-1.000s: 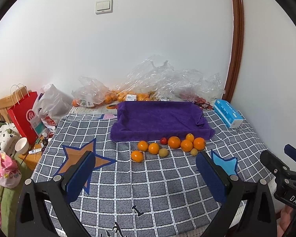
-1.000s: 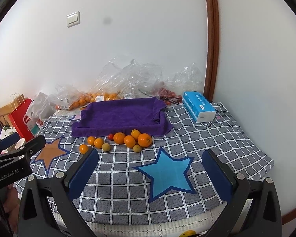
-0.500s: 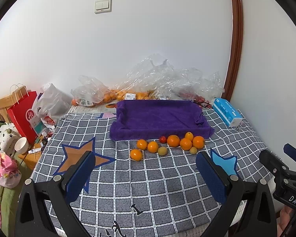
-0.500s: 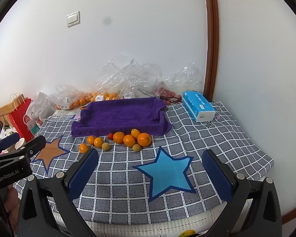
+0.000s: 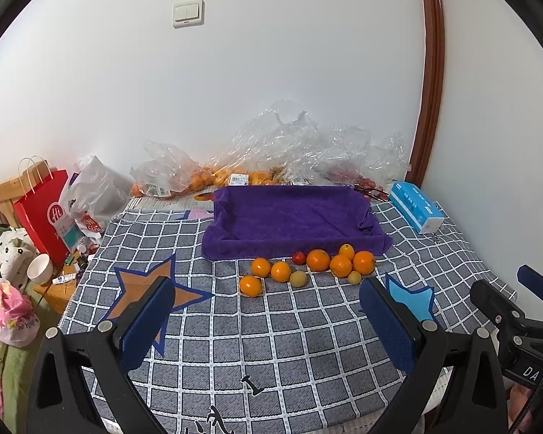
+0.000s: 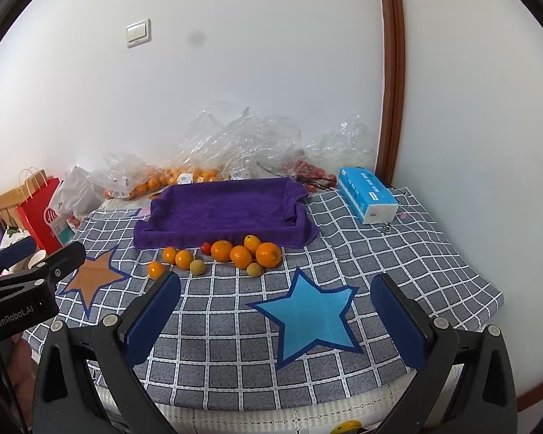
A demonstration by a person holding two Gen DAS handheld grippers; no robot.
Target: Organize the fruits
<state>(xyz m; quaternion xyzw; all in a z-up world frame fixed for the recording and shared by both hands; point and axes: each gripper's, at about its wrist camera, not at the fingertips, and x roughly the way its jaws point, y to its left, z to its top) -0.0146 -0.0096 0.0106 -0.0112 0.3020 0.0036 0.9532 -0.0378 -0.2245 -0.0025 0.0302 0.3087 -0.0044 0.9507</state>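
Several oranges, two small yellow-green fruits and one small red fruit lie in a row on the checked cloth, just in front of a purple towel-lined tray. The tray holds nothing. My left gripper is open and empty, above the cloth short of the fruit row. My right gripper is open and empty, over the blue star. Each gripper body shows at the edge of the other's view.
Clear plastic bags with more oranges and red fruit lie against the wall behind the tray. A blue tissue pack sits at the right. A red paper bag, a white cup and bedding sit left of the table.
Both views have barely shifted; the fruit row sits slightly lower in the left wrist view. Both grippers stay open and nothing on the table has moved.
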